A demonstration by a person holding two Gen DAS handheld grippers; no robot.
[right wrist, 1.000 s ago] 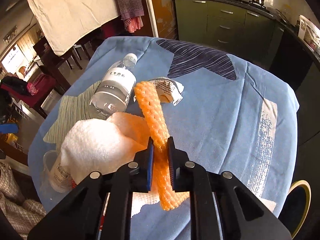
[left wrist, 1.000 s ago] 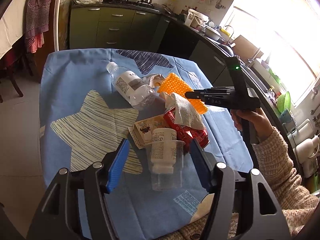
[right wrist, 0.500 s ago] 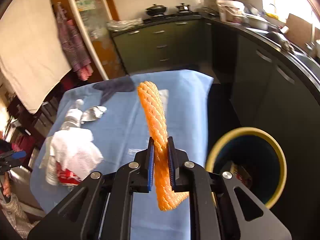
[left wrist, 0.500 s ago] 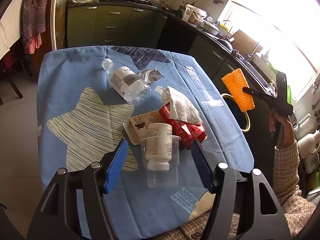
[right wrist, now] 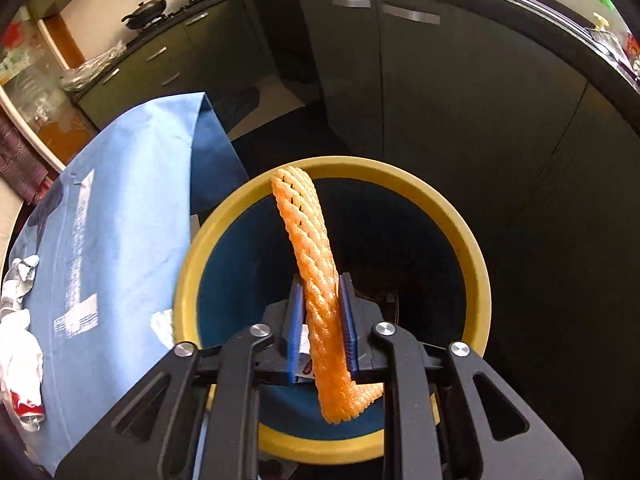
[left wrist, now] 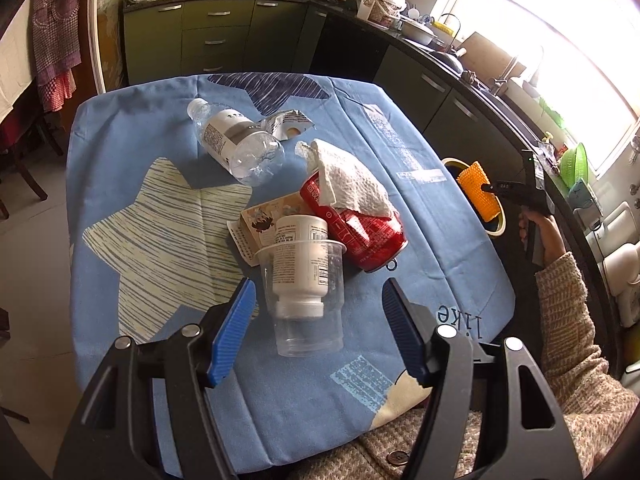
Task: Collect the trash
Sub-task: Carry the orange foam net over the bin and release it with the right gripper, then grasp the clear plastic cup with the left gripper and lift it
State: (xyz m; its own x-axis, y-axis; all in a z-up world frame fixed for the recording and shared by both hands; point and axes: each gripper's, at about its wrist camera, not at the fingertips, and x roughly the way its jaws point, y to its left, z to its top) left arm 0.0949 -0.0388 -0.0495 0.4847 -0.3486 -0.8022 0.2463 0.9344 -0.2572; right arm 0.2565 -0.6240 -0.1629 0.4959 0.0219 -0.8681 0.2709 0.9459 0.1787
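I am holding the orange foam net (right wrist: 316, 276) over the trash bin (right wrist: 472, 248), so I think I am at the drop step for this one piece. My right tongs (right wrist: 320, 300) are squeezing the net tight between the blue pads (right wrist: 295, 320), and the net is sticking up past the yellow rim. The bin is sitting on the floor just beside the edge of the counter (left wrist: 400, 128), with dark cupboards close behind it. Next I think I need to let the pads go apart so the net is falling straight in. The long net could be catching on the rim, so I am keeping it over the middle. My left tongs (left wrist: 318, 320) are wide apart and holding nothing, waiting on either side of the clear cup (left wrist: 308, 320) with the white jar (left wrist: 300, 256) inside it. The red can (left wrist: 356, 232), tissue (left wrist: 348, 184), bottle (left wrist: 240, 144) and torn wrapper (left wrist: 288, 124) are lying near together, so there is not much room between them.
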